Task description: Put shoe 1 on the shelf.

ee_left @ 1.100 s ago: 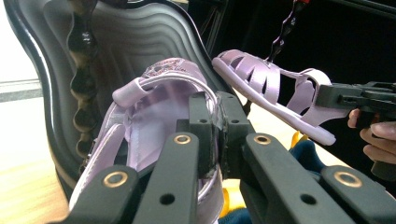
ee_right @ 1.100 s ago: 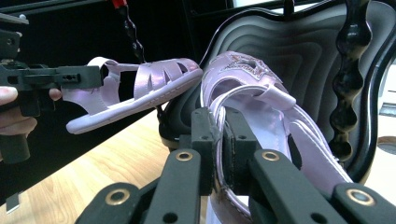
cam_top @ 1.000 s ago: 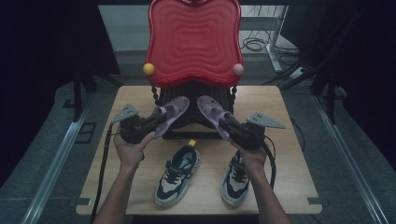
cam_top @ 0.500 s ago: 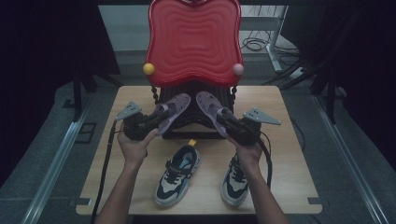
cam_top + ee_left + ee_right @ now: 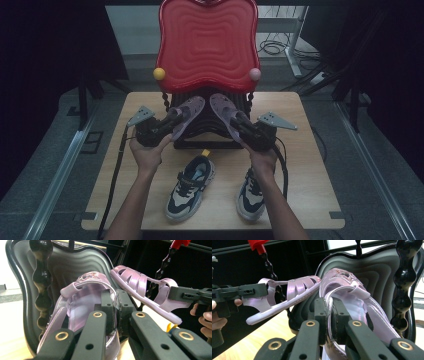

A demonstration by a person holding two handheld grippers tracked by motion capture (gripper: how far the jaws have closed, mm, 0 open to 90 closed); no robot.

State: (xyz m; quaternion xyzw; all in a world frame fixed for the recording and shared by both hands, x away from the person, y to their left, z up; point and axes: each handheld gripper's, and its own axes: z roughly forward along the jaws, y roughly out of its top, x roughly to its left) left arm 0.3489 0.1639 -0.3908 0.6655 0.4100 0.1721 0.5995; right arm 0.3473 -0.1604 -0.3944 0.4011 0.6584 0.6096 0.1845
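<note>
We see the wooden surface (image 5: 310, 165) first, and at its far edge a small chair with a red back (image 5: 207, 45) and a black ribbed seat (image 5: 210, 132). Nearer us, two children's sneakers (image 5: 192, 187) lie on the surface, toes towards the person. Above the chair seat we hold two lilac sandals. The left sandal (image 5: 186, 114) sticks out forward from the left claw (image 5: 170, 120), its soles turned up; in the left gripper view the heel strap (image 5: 113, 305) sits pinched between the two closed jaws. The right sandal (image 5: 225, 111) likewise runs forward from the right claw (image 5: 241, 121), and in the right gripper view its thin heel strap (image 5: 329, 307) is clamped between the jaws. The two sandals' toes lean towards each other over the seat, near but apart.
</note>
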